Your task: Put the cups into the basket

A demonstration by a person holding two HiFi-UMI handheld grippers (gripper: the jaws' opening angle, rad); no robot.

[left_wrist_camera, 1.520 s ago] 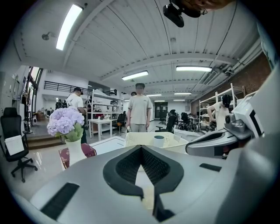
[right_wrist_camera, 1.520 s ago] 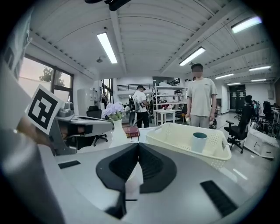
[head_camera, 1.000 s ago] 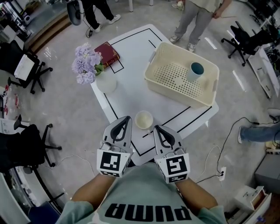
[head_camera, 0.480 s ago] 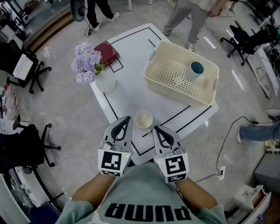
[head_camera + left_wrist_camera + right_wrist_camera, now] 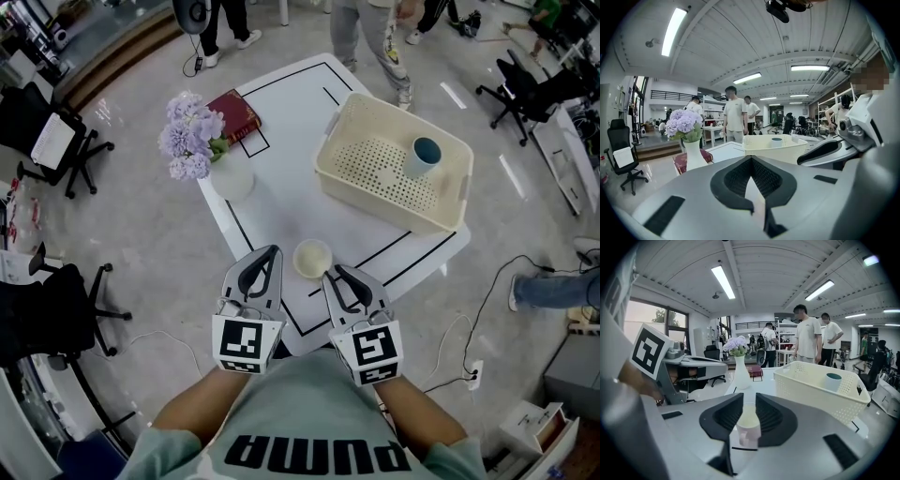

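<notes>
The right gripper [image 5: 329, 277] has just been parting its jaws to a narrow, empty slit; the left gripper [image 5: 271, 253] is closed, empty. The cream cup [image 5: 312, 259] stands just ahead on the table [image 5: 281, 187], outside the basket [image 5: 384, 199]. Advancing with so narrow a gap would likely topple it.

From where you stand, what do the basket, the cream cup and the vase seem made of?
The basket: cream plastic, matte, judging by its moulded, perforated walls and floor. The cream cup: perhaps paper or thin plastic, dull finish; too small to settle. The vase: smooth, plain white, possibly ceramic or plastic; the look leaves it open.
</notes>
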